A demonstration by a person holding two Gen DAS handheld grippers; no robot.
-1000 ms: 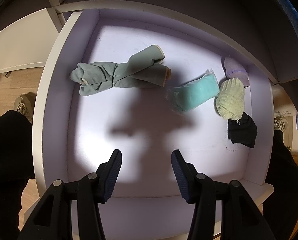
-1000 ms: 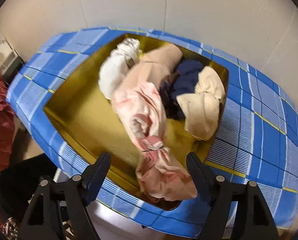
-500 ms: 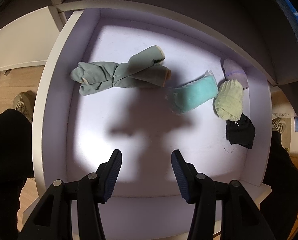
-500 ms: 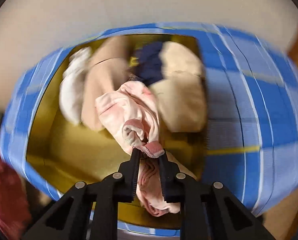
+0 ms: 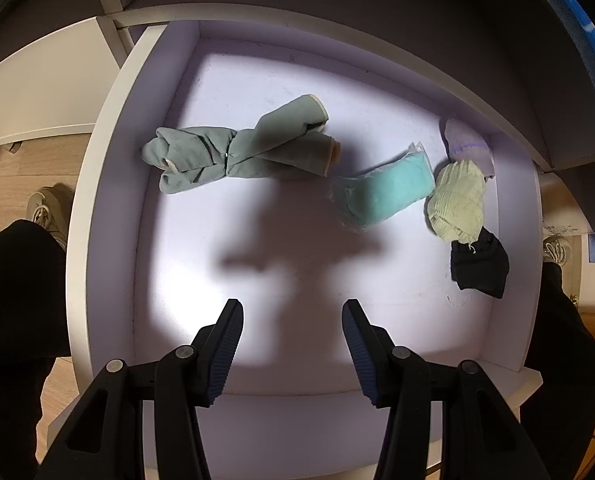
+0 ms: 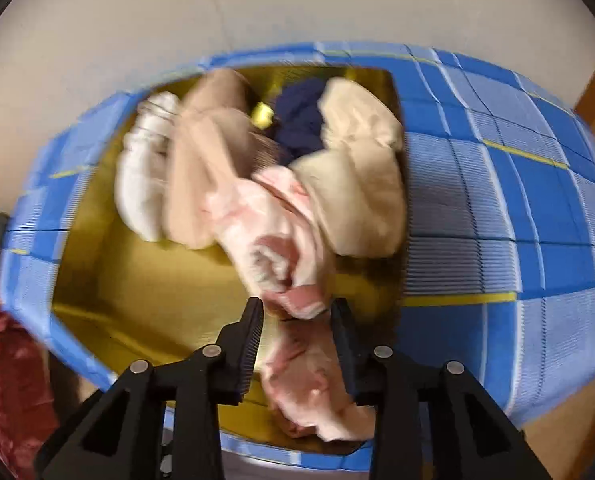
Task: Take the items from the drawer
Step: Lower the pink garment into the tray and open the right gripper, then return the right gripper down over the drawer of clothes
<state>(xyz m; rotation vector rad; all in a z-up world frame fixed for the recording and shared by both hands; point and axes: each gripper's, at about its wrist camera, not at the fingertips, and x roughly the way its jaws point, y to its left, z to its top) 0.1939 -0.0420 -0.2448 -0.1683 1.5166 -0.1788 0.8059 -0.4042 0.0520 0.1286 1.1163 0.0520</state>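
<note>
Inside the blue checked box (image 6: 497,208), jaws opening around a crumpled pink cloth (image 6: 281,248); left jaws empty.

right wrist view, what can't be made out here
- Pink cloth: motion blur hides whether the right gripper's opening jaws touch it.
- Navy cloth: mostly buried under the cream cloth.
- Box: near edge hidden behind the gripper.
</note>
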